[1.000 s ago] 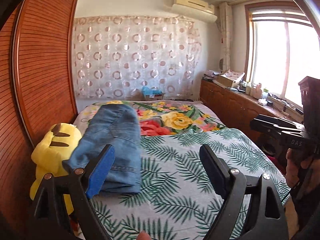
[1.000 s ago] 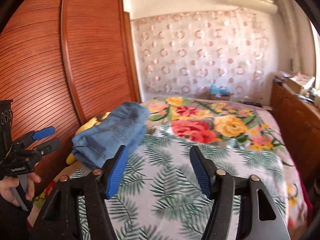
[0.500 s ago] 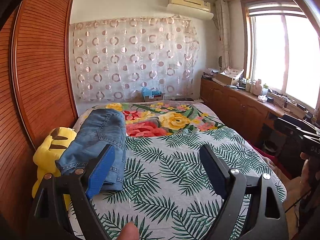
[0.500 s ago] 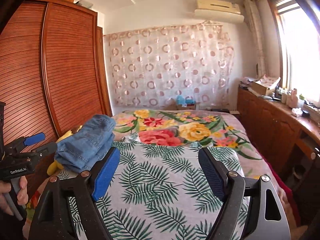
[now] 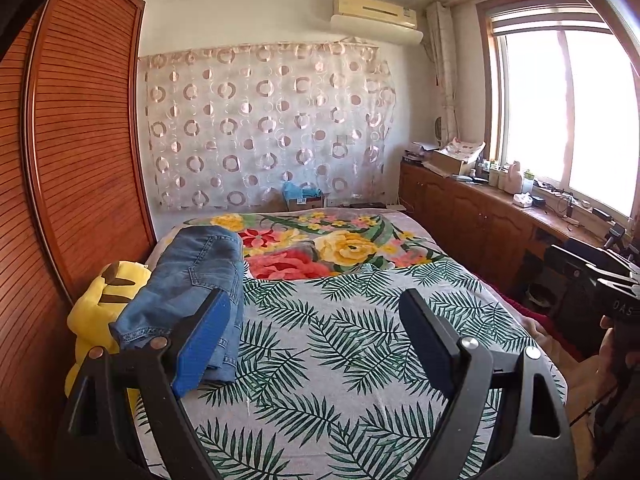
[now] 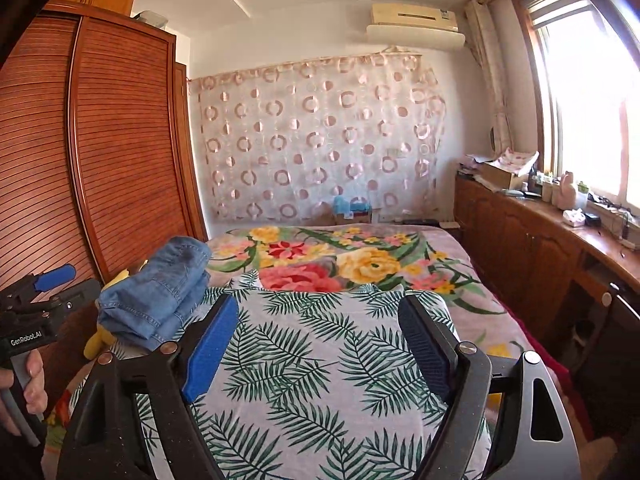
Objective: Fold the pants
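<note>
Both hand-held grippers have drawn back from the bed [image 5: 360, 360] since a second ago, and the folded jeans [image 5: 192, 288] now sit smaller and farther up the frame in both views. The denim bundle lies at the left edge of the bed, on the palm-leaf sheet [image 6: 304, 360], its long axis running from lower left toward the floral blanket [image 5: 320, 248] at the head end, its folded end nearest the camera. A yellow plush toy [image 5: 100, 304] is just beside it, against the slatted wardrobe [image 5: 80, 160].

The left hand-held gripper [image 5: 312, 336] points slightly down across the bed, its jaws wide apart with nothing between them. The right hand-held gripper [image 6: 316, 340] is likewise angled a little downward, jaws spread and empty, the jeans [image 6: 160, 292] to its upper left. In the right wrist view, a hand [image 6: 28, 392] at the lower left edge grips the left unit's handle.
</note>
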{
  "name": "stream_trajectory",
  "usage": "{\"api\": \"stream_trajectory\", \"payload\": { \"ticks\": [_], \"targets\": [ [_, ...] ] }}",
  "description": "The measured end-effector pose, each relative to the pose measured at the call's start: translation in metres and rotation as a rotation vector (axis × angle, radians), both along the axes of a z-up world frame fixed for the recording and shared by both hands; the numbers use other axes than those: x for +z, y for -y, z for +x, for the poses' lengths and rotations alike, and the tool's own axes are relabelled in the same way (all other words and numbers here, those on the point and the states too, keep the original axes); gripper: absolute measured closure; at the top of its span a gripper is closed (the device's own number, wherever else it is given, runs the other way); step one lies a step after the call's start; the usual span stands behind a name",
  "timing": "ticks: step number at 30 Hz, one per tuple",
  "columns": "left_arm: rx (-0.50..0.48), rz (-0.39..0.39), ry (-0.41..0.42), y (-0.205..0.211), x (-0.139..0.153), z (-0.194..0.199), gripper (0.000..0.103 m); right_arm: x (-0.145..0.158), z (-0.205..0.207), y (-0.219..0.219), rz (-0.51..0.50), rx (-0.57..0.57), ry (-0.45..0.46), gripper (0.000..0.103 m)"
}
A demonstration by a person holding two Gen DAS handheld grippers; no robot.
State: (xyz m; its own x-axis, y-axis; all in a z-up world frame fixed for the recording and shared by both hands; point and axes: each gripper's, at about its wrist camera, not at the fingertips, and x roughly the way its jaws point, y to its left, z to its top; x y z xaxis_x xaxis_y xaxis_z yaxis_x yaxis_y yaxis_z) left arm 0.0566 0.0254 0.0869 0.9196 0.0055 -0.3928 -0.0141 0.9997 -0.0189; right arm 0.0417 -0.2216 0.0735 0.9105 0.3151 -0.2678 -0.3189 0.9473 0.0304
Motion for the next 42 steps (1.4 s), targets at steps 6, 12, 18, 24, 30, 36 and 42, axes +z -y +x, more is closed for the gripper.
{"api": "stream_trajectory", "payload": {
  "ticks": [6, 12, 18, 24, 30, 36, 42],
  "targets": [
    [-0.005, -0.008, -0.002, 0.001, 0.0, -0.001, 0.016, 0.002, -0.001, -0.003, -0.003, -0.005, -0.003, 0.02],
    [-0.005, -0.008, 0.0, 0.001, 0.0, -0.001, 0.016, 0.003, 0.005, 0.001, -0.011, -0.005, -0.001, 0.02],
    [-0.01, -0.01, 0.002, 0.005, -0.001, -0.003, 0.016, 0.005, 0.007, 0.007, -0.011, -0.005, -0.003, 0.02],
    [-0.008, -0.009, 0.001, 0.006, -0.001, -0.004, 0.016, 0.008, 0.007, 0.011, -0.01, 0.002, -0.003, 0.019],
    [-0.006, -0.011, 0.001, 0.006, -0.001, -0.005, 0.016, 0.011, 0.007, 0.015, -0.01, 0.008, -0.001, 0.019],
    [-0.006, -0.011, 0.0, 0.008, -0.003, -0.008, 0.016, 0.012, 0.006, 0.014, -0.011, 0.012, 0.002, 0.019],
    [-0.008, -0.012, 0.001, 0.007, -0.002, -0.008, 0.016, 0.011, 0.007, 0.014, -0.013, 0.012, 0.004, 0.019]
  ]
}}
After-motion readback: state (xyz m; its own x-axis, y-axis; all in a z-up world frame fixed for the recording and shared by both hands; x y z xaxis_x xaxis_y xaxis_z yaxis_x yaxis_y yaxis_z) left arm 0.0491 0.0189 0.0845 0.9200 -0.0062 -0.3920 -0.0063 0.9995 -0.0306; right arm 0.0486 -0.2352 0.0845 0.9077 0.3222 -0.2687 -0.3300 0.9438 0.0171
